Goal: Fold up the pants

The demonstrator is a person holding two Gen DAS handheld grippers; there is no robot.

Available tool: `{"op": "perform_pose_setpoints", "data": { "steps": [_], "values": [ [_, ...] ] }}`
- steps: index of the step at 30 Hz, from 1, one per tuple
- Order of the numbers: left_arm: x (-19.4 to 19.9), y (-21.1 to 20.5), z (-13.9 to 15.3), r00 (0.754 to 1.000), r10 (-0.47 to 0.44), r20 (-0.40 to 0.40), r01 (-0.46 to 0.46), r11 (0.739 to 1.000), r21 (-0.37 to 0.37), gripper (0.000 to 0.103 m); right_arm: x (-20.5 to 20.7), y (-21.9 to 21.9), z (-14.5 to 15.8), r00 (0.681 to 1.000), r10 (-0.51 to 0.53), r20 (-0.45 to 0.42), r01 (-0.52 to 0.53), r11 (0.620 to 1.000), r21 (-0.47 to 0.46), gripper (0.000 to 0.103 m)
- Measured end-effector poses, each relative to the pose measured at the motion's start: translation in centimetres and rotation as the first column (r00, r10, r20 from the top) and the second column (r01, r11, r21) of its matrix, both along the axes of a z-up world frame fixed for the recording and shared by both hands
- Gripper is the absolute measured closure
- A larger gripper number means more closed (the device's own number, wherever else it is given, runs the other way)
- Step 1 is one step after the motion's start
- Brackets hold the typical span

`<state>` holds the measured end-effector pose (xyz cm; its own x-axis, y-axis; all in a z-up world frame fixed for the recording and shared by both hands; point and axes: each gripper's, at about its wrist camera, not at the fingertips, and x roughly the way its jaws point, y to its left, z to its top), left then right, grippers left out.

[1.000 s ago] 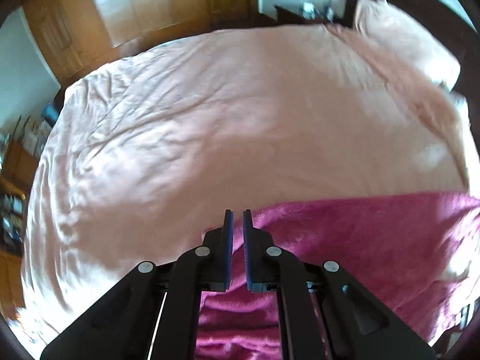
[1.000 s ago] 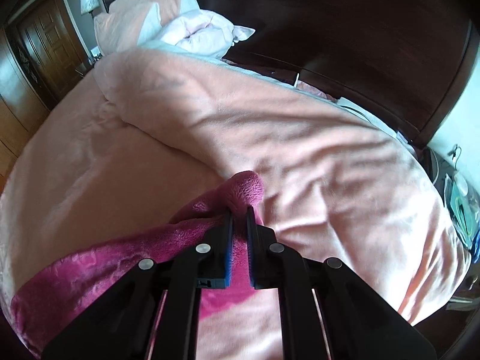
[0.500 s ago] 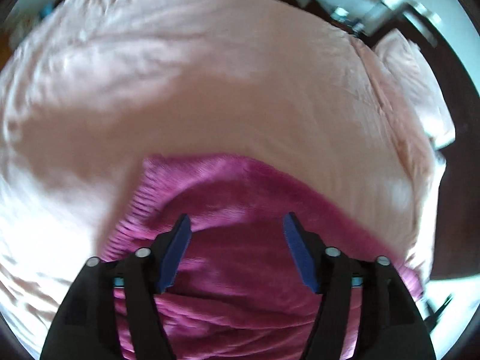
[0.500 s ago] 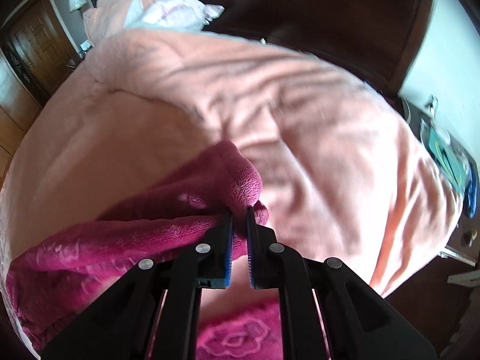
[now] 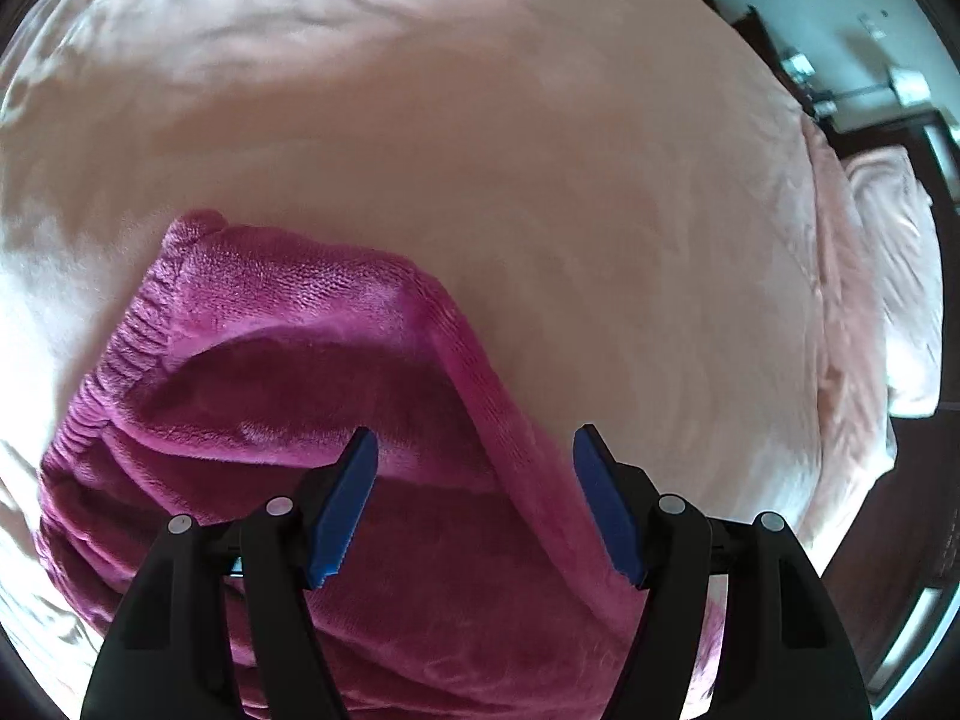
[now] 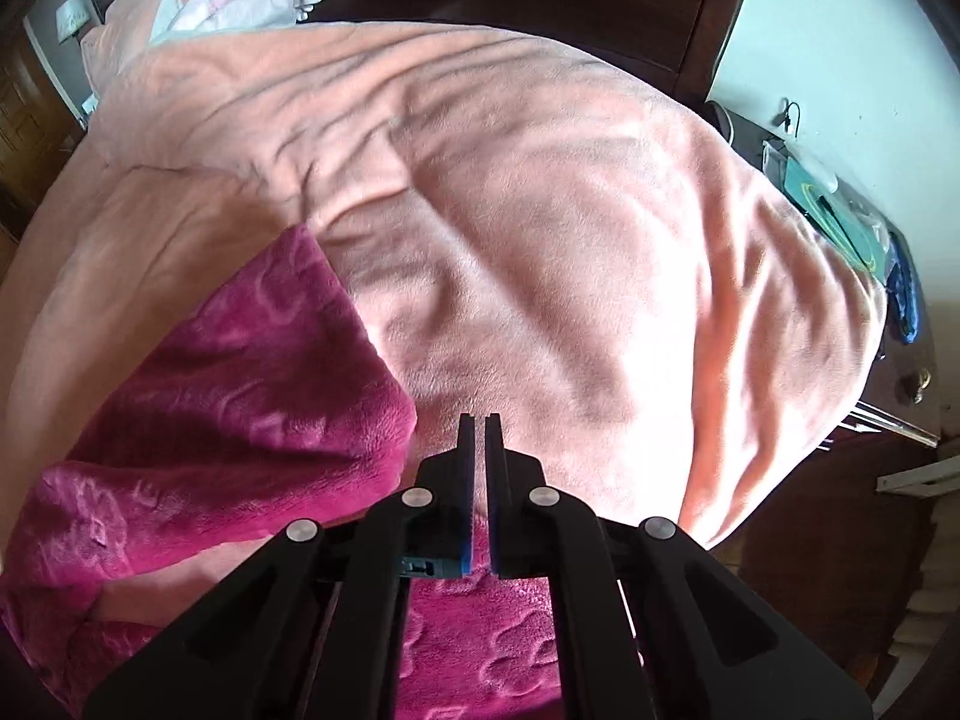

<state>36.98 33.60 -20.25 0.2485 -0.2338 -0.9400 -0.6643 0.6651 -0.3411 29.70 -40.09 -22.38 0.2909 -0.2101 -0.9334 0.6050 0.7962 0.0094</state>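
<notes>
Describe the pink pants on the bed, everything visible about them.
The pants are magenta plush fleece with a faint embossed flower pattern and a ribbed elastic waistband. They lie rumpled and partly doubled over on the peach bedspread, a folded edge running diagonally. The left gripper hangs open above them, pads clear of the cloth. The right gripper is shut, nothing visibly between its pads.
</notes>
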Motion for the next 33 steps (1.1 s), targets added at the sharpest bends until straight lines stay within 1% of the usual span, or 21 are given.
{"op": "perform_pose_setpoints", "data": {
  "steps": [3,4,5,7,8,9,11,13,14,15,17,20,21,23,24,25,26,27,28,31,33],
  "values": [
    [0.6,0.5,-0.6,0.999,0.041,0.003,-0.042,0.999,0.006,0.034,-0.2,-0.7,0.4,0.999,-0.036,0.036,0.033,0.996,0.080,0.096],
    [0.9,0.8,-0.8,0.998,0.061,0.005,-0.061,0.998,0.006,0.034,-0.2,-0.9,0.4,0.998,-0.050,0.040,0.046,0.994,0.098,0.088],
    [1.0,1.0,-1.1,0.997,0.073,0.004,-0.073,0.997,0.004,0.034,-0.2,-1.0,0.4,0.996,-0.071,0.045,0.065,0.990,0.128,0.075],
    [1.2,1.4,-1.7,0.996,0.093,-0.013,-0.093,0.996,0.010,0.034,-0.2,-1.2,0.4,0.993,-0.110,0.054,0.099,0.980,0.172,0.059],
    [1.4,1.5,-2.0,0.995,0.099,-0.017,-0.099,0.995,0.007,0.034,-0.3,-1.2,0.3,0.989,-0.132,0.062,0.118,0.974,0.192,0.056],
    [1.4,1.6,-2.3,0.994,0.105,-0.022,-0.105,0.994,0.006,0.034,-0.3,-1.3,0.2,0.987,-0.149,0.064,0.132,0.968,0.214,0.056],
    [1.4,1.7,-3.0,0.992,0.119,-0.030,-0.119,0.993,0.003,0.034,-0.3,-1.4,-0.4,0.982,-0.178,0.059,0.156,0.950,0.271,0.056],
    [1.2,1.9,-3.3,0.991,0.129,-0.030,-0.129,0.992,0.004,0.038,-0.3,-1.4,-1.2,0.976,-0.210,0.052,0.181,0.924,0.338,0.056],
    [1.2,1.9,-3.5,0.991,0.131,-0.031,-0.131,0.991,0.005,0.049,-0.3,-1.3,-1.8,0.973,-0.225,0.053,0.189,0.906,0.379,0.056],
    [1.2,1.9,-3.7,0.991,0.132,-0.030,-0.132,0.991,0.005,0.067,-0.1,-1.1,-2.3,0.971,-0.235,0.052,0.195,0.893,0.405,0.056],
    [0.9,2.0,-3.9,0.990,0.135,-0.039,-0.134,0.991,0.010,0.087,0.2,-0.9,-3.7,0.962,-0.272,0.023,0.230,0.854,0.466,0.056],
    [0.6,1.7,-3.1,0.992,0.126,-0.005,-0.126,0.992,0.022,0.093,0.5,-0.6,-5.6,0.938,-0.346,-0.020,0.299,0.780,0.549,0.056],
    [0.5,1.5,-2.9,0.993,0.118,0.004,-0.119,0.993,0.026,0.094,0.7,-0.5,-6.1,0.934,-0.357,-0.025,0.307,0.761,0.571,0.056],
    [0.3,1.4,-1.9,0.994,0.107,0.028,-0.108,0.994,0.028,0.094,1.4,-0.4,-6.8,0.927,-0.374,-0.038,0.323,0.740,0.590,0.056],
    [0.2,1.3,-1.4,0.994,0.104,0.039,-0.105,0.994,0.026,0.095,1.8,-0.5,-7.0,0.920,-0.387,-0.065,0.340,0.704,0.623,0.056],
    [0.1,1.2,-0.6,0.994,0.099,0.053,-0.100,0.995,0.025,0.095,2.1,-0.6,-7.1,0.918,-0.392,-0.066,0.344,0.701,0.625,0.067],
    [-0.1,1.2,0.0,0.993,0.099,0.067,-0.100,0.995,0.020,0.095,2.5,-0.7,-6.9,0.914,-0.400,-0.062,0.350,0.701,0.621,0.089],
    [-0.4,1.2,0.6,0.992,0.097,0.080,-0.099,0.995,0.015,0.095,3.0,-0.7,-6.6,0.916,-0.396,-0.059,0.345,0.706,0.619,0.095],
    [-0.6,1.3,1.2,0.992,0.093,0.090,-0.094,0.995,0.015,0.095,3.4,-0.8,-6.2,0.923,-0.382,-0.053,0.331,0.715,0.615,0.095],
    [-1.5,1.1,2.8,0.989,0.079,0.121,-0.081,0.997,0.011,0.095,5.1,-0.9,-2.6,0.947,-0.319,0.041,0.238,0.780,0.579,0.096],
    [-2.2,1.1,3.8,0.986,0.083,0.146,-0.083,0.997,-0.004,0.095,5.5,-1.2,-0.3,0.949,-0.302,0.092,0.199,0.798,0.569,0.096]
  ]
}}
